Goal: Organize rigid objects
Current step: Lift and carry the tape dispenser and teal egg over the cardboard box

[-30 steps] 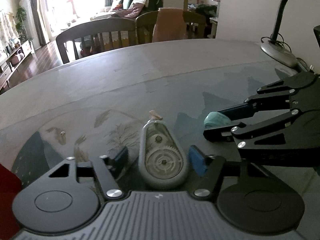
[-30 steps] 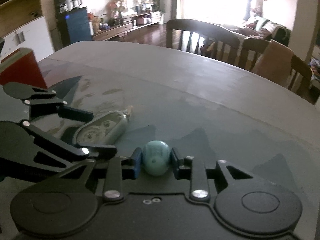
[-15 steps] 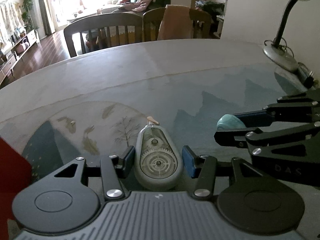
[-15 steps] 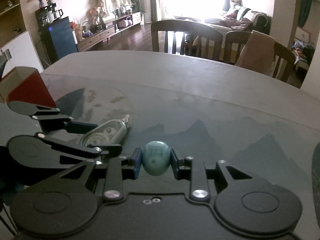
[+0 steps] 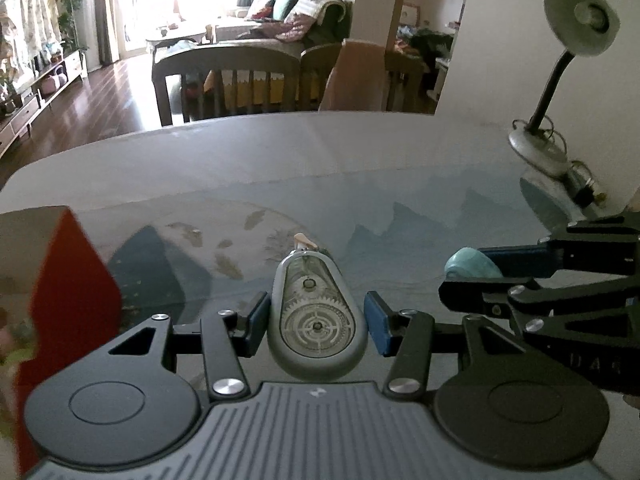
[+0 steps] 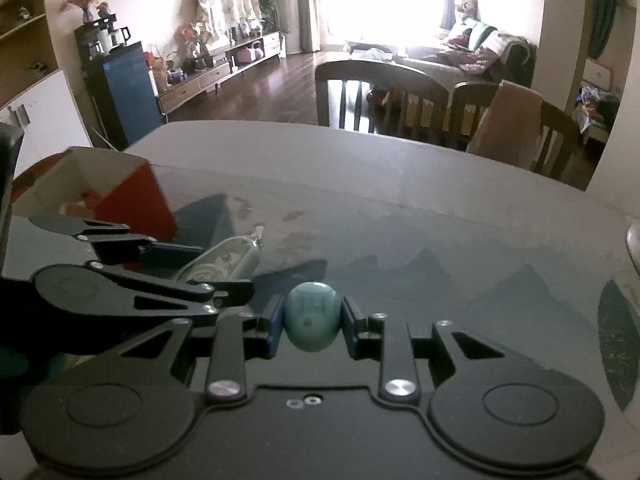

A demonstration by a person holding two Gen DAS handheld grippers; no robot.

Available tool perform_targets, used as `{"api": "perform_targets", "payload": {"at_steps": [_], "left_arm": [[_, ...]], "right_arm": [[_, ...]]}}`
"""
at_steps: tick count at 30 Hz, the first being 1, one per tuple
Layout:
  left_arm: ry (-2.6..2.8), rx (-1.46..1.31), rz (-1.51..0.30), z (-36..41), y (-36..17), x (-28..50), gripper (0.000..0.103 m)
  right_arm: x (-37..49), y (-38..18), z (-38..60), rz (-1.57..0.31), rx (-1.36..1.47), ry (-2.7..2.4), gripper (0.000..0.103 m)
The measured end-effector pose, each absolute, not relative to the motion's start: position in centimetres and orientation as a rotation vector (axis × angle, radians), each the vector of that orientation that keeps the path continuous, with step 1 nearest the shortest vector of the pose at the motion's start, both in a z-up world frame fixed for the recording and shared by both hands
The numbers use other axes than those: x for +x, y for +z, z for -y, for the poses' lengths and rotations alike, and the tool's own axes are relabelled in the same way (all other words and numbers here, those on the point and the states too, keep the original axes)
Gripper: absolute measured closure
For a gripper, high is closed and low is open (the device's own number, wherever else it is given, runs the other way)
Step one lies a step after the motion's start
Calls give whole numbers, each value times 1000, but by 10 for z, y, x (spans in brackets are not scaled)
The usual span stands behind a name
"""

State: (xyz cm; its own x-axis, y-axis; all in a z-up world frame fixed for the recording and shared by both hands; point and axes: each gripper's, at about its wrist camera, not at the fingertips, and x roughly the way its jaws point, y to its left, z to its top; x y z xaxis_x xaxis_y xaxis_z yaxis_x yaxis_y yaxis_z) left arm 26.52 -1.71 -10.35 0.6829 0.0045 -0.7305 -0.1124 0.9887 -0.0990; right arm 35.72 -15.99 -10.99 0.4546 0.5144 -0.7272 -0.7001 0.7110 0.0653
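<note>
My left gripper [image 5: 316,322] is shut on a grey teardrop-shaped correction tape dispenser [image 5: 316,316] with clear gears, held above the table. My right gripper [image 6: 311,322] is shut on a small teal rounded object [image 6: 312,320], also held above the table. In the left wrist view the right gripper [image 5: 472,276] and the teal object [image 5: 470,264] show at the right. In the right wrist view the left gripper [image 6: 208,268] and the dispenser [image 6: 224,260] show at the left. An open red box [image 6: 120,196] stands at the left; it also shows in the left wrist view [image 5: 64,280].
The table [image 5: 320,168] has a glass top over a blue painted cloth. A desk lamp [image 5: 560,80] stands at the far right by the wall. Wooden chairs [image 5: 224,80] stand behind the far edge.
Both grippers have risen with their objects and tilted back. The red box has come further into view at the left.
</note>
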Motion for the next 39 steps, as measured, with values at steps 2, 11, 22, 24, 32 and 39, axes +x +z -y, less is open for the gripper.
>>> {"api": "perform_targets", "payload": {"at_steps": [2, 11, 22, 24, 32, 39], "left_arm": [[68, -143, -804, 14, -94, 255, 52], [76, -168, -762, -20, -53, 207, 52], [101, -173, -701, -71, -15, 149, 52], [111, -175, -694, -81, -10, 140, 52], [159, -186, -666, -125, 5, 113, 52], [212, -201, -662, -168, 6, 94, 52]], "right_arm": [[345, -99, 156, -784, -260, 766, 73], [297, -59, 131, -728, -246, 781, 73], [252, -29, 85, -679, -239, 815, 73], [247, -26, 76, -670, -240, 823, 73], [231, -19, 38, -646, -241, 857, 73], [220, -21, 3, -640, -255, 887, 73]]}}
